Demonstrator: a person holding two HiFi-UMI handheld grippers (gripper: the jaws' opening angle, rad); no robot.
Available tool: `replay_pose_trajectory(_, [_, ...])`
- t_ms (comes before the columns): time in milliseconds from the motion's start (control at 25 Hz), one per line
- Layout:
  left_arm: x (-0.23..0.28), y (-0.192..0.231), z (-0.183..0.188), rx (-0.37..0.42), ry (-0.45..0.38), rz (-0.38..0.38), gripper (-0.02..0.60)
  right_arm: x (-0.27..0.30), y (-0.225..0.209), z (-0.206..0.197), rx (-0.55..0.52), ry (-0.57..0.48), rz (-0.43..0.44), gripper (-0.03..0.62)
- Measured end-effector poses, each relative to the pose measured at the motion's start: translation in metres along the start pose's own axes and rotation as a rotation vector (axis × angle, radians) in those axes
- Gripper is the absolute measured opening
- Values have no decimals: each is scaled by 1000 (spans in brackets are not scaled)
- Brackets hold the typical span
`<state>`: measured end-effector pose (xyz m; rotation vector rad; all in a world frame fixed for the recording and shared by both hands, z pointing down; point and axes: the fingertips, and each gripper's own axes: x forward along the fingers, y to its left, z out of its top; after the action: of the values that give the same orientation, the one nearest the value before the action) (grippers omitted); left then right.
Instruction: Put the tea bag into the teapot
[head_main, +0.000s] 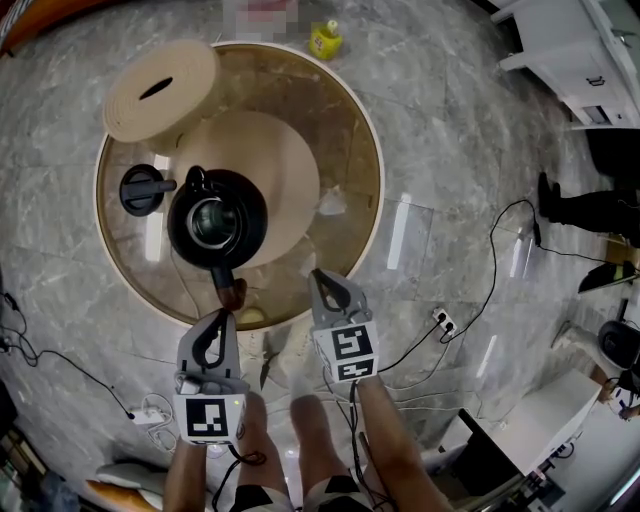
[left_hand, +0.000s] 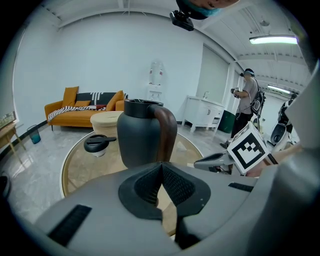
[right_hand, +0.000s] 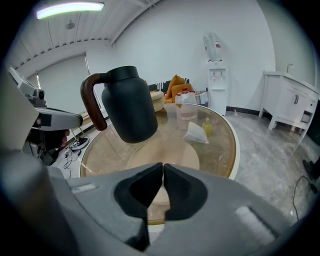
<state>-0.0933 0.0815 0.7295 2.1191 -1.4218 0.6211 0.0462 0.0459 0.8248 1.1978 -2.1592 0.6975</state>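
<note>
A black teapot (head_main: 216, 222) with a brown handle stands open on the round glass table (head_main: 371, 236); it also shows in both gripper views (left_hand: 142, 132) (right_hand: 129, 105). Its lid (head_main: 140, 189) (left_hand: 98, 143) lies to its left. The white tea bag (head_main: 332, 203) (right_hand: 196, 133) lies on the glass right of the pot. My left gripper (head_main: 227, 312) (left_hand: 161, 165) is shut and empty, its tips just short of the pot's handle. Over the table's near edge, my right gripper (head_main: 316, 274) (right_hand: 163, 165) is shut with nothing in it, short of the tea bag.
A round beige stool (head_main: 160, 88) stands at the table's far left. A yellow bottle (head_main: 324, 40) stands on the floor beyond the table's far edge. Cables and a power strip (head_main: 445, 321) lie on the floor. A person (left_hand: 247, 95) stands by white cabinets; an orange sofa (left_hand: 82, 107) is far back.
</note>
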Motion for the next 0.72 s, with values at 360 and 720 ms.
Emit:
replay_pose_trajectory(360, [2,-1,2,-5,2,-1,15,-4,-4,4,3,-17,2,5])
replay_pose_trajectory(720, [-12,-6,30,16,-14,10,15,-36,0,39,-10,-73,16,3])
